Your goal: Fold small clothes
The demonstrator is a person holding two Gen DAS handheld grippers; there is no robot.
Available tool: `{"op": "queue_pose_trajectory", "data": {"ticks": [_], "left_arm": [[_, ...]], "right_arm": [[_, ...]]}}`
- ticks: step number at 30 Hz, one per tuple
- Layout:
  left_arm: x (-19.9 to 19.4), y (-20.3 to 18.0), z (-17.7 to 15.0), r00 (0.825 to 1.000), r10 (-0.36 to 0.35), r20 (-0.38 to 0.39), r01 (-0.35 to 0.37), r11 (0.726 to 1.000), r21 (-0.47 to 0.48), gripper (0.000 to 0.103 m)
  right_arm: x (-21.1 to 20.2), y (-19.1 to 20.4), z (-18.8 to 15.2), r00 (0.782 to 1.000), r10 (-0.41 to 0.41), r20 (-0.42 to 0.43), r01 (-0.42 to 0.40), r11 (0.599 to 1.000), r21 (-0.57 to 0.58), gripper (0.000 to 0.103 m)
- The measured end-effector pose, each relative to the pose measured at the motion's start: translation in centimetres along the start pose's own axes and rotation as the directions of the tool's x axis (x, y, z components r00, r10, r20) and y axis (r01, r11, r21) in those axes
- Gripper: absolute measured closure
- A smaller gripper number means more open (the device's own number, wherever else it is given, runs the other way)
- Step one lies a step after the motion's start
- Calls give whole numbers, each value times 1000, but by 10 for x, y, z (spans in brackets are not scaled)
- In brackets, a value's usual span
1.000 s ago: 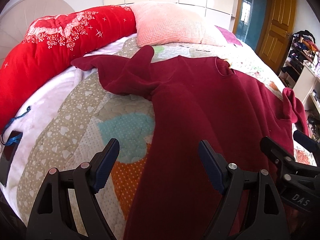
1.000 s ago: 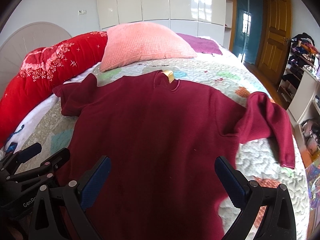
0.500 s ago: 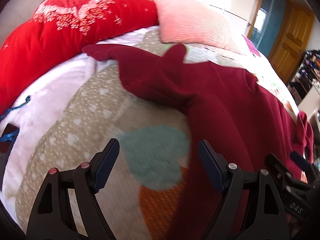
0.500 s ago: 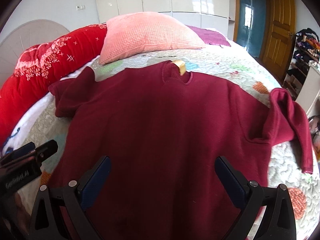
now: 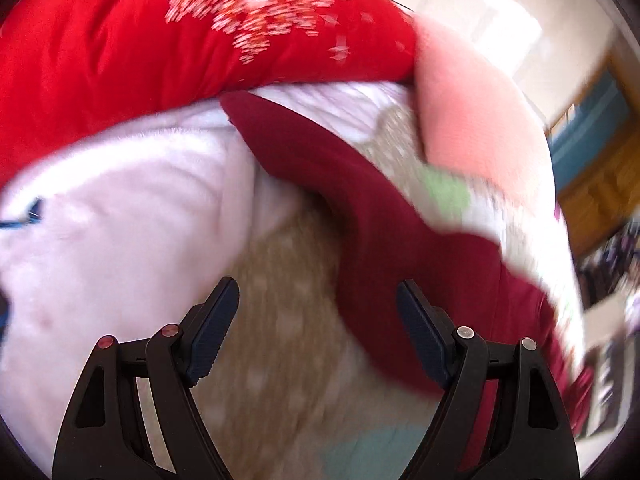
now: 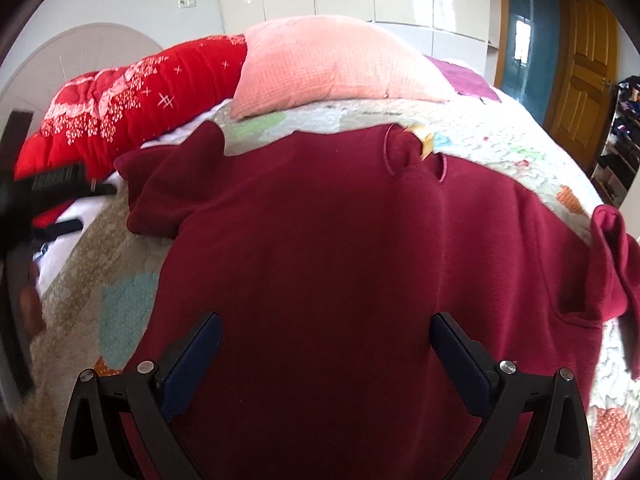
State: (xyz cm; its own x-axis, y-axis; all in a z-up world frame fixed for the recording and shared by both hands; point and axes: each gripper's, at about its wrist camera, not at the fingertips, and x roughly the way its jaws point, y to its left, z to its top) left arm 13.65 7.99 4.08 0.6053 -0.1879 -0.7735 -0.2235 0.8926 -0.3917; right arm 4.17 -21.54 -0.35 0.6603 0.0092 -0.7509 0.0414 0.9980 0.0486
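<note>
Maroon sweater lies flat on patchwork quilt, collar toward pink pillow. Left sleeve stretches toward red duvet, over white sheet. Left gripper jaws wide apart, empty, near sleeve. Right gripper jaws wide apart, empty, above sweater body. Left view blurred.
</note>
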Motion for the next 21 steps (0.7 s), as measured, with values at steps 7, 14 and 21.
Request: {"op": "queue_pose_trajectory", "data": {"ticks": [7, 14, 21], "left_arm": [[51, 31, 50, 999, -29, 18, 33, 969, -245, 22], [74, 20, 68, 994, 102, 30, -96, 982, -163, 81], [-5, 32, 96, 973, 86, 215, -75, 995, -59, 101]], "right_arm": [[13, -2, -3, 999, 23, -31, -22, 1000, 21, 0], [18, 0, -5, 999, 16, -39, -16, 1000, 13, 0], [20, 1, -5, 999, 11, -39, -11, 1000, 8, 0]]}}
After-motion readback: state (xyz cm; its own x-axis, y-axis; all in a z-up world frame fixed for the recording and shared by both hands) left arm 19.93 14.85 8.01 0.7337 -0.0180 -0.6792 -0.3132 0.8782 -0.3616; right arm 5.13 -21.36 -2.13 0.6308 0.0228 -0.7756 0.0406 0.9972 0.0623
